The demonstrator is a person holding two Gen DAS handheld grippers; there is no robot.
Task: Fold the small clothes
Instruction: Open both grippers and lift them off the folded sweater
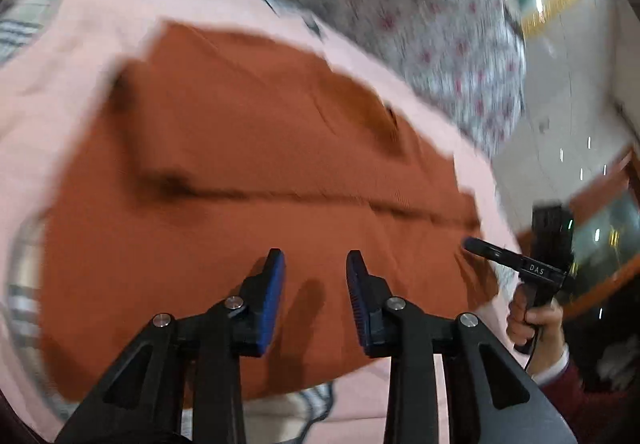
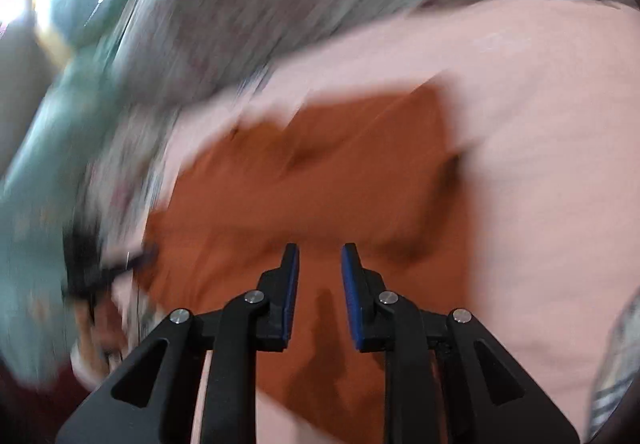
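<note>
Rust-orange garment [image 1: 248, 172], partly folded, lying flat on a pink sheet [image 1: 80, 56] near its right edge. Left gripper [image 1: 316, 264] and right gripper [image 2: 320, 258] poised above the cloth, jaws narrowly parted, nothing between them. Floral bedding [image 1: 440, 28] lies beyond.

Each gripper, the left gripper [image 1: 316, 260] and the right gripper [image 2: 319, 254], has black angular arms with silver round screws and ribbed blue pads [image 1: 272, 304]. The right one, seen from the left wrist, bears white "DAS" lettering. The hand [image 1: 532, 318] shows a white cuff under a maroon sleeve [image 1: 576, 388].
</note>
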